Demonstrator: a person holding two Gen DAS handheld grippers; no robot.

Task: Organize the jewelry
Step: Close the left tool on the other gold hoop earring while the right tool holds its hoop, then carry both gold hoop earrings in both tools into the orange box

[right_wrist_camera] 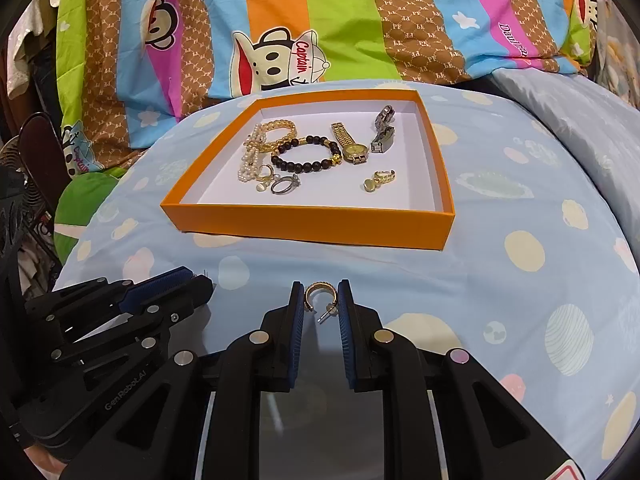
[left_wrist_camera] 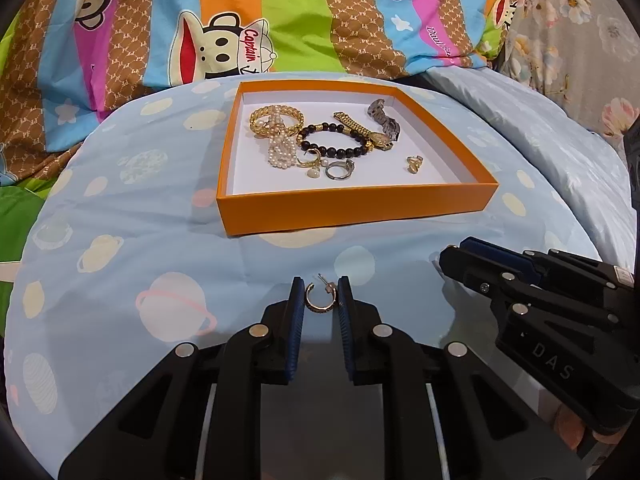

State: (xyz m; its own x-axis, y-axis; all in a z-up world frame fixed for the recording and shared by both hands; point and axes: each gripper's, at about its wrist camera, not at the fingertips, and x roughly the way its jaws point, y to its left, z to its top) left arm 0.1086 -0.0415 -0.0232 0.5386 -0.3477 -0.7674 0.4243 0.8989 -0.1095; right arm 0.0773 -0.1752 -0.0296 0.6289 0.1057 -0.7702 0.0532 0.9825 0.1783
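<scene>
Both tools grip one gold hoop earring each, short of the box.
Left tool (left_wrist_camera: 319, 298) pinches its earring (left_wrist_camera: 318, 300); right tool (right_wrist_camera: 319, 300) pinches its earring (right_wrist_camera: 319, 298). Lift each above the box (left_wrist_camera: 356, 210) wall before opening.

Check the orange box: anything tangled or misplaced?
Yes. The pearl strand lies draped across the gold chain bracelet at the orange box's left, crowding the bead bracelet. A hoop earring sits outside, pinched in the left gripper.
</scene>
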